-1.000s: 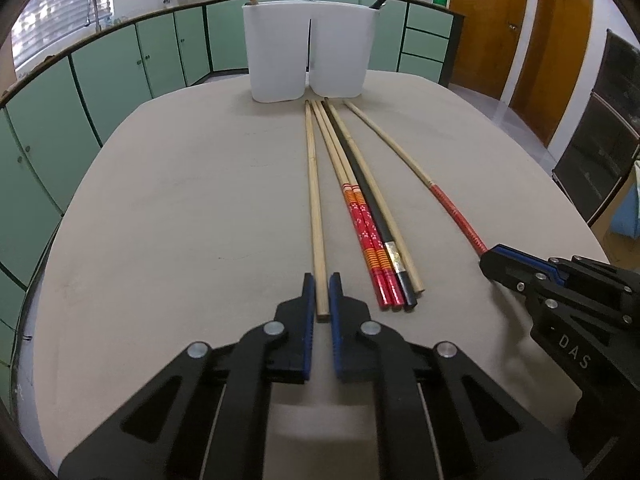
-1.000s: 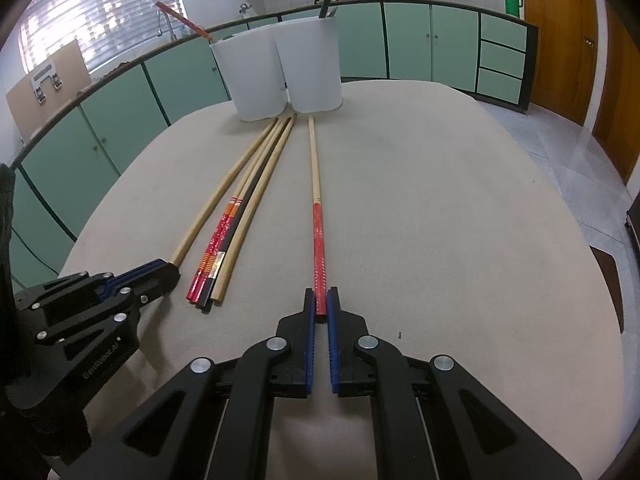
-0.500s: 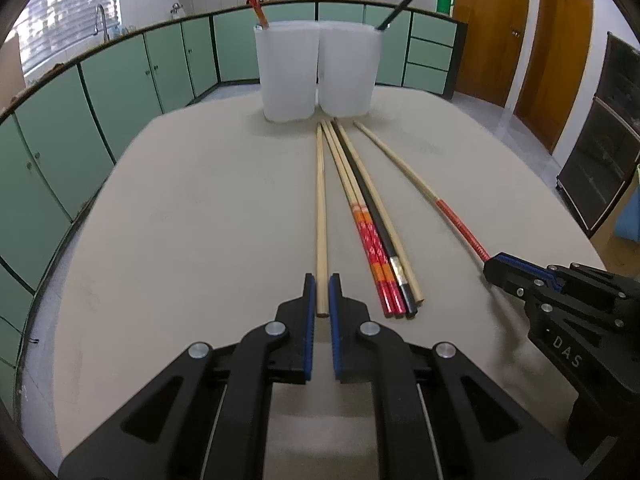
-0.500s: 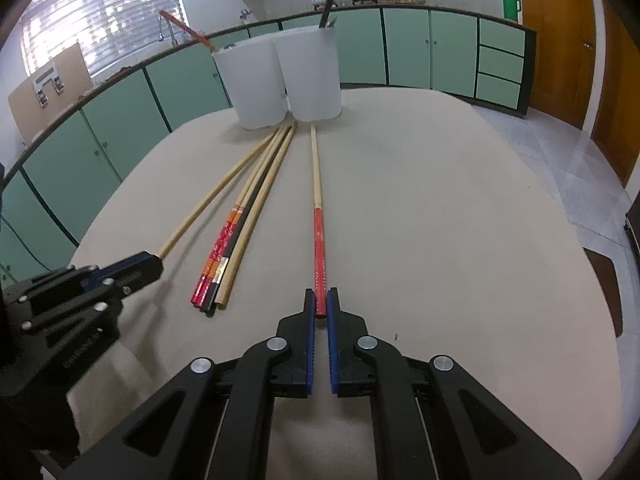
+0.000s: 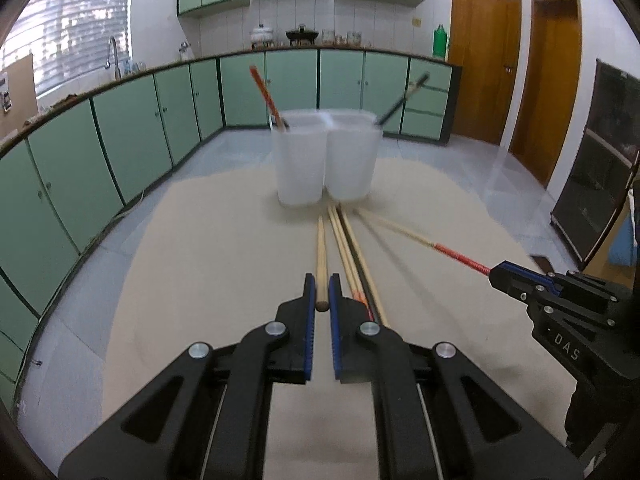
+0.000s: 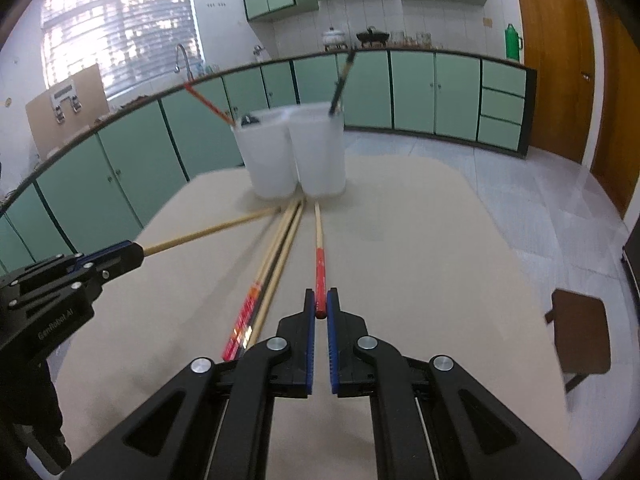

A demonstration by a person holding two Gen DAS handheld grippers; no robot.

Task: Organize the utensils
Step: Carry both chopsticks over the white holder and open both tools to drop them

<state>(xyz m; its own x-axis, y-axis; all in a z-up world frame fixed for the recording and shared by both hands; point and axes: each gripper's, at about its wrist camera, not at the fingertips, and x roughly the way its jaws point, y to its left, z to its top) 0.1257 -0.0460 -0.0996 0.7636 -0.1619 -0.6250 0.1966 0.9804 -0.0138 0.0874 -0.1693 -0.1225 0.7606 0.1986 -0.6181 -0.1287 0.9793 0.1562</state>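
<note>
Between the held chopsticks, loose chopsticks lie before two white cups.

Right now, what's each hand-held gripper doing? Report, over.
Left hand-held gripper shut on plain wooden chopstick. Right hand-held gripper shut on red-handled chopstick. Two white plastic holders ahead, path clear.

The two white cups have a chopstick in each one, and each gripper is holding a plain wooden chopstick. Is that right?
Not quite. Only the left gripper holds a plain wooden chopstick. The right wrist view shows the right gripper shut on a red-handled chopstick. The white cups do each hold one.
</note>
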